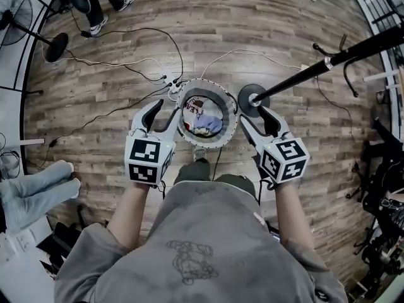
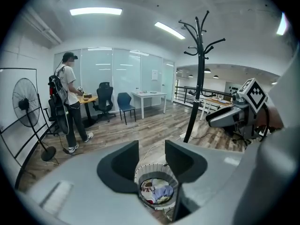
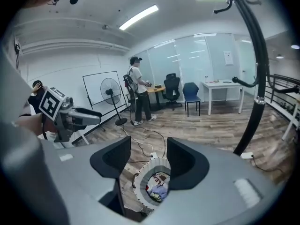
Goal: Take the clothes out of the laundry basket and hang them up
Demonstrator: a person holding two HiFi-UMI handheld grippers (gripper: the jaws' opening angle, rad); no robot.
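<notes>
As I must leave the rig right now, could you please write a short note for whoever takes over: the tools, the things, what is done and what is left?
Left tool: open and empty, by the left rim of the laundry basket.
Right tool: open and empty, by the basket's right rim.
Clothes: a heap inside the basket, which stands on the floor.
Coat rack: its base is just right of the basket, and the hooks that show are bare.
Done: nothing is hung yet.
Left: take a garment out, hang it on the rack, and repeat until the basket is empty.
</notes>
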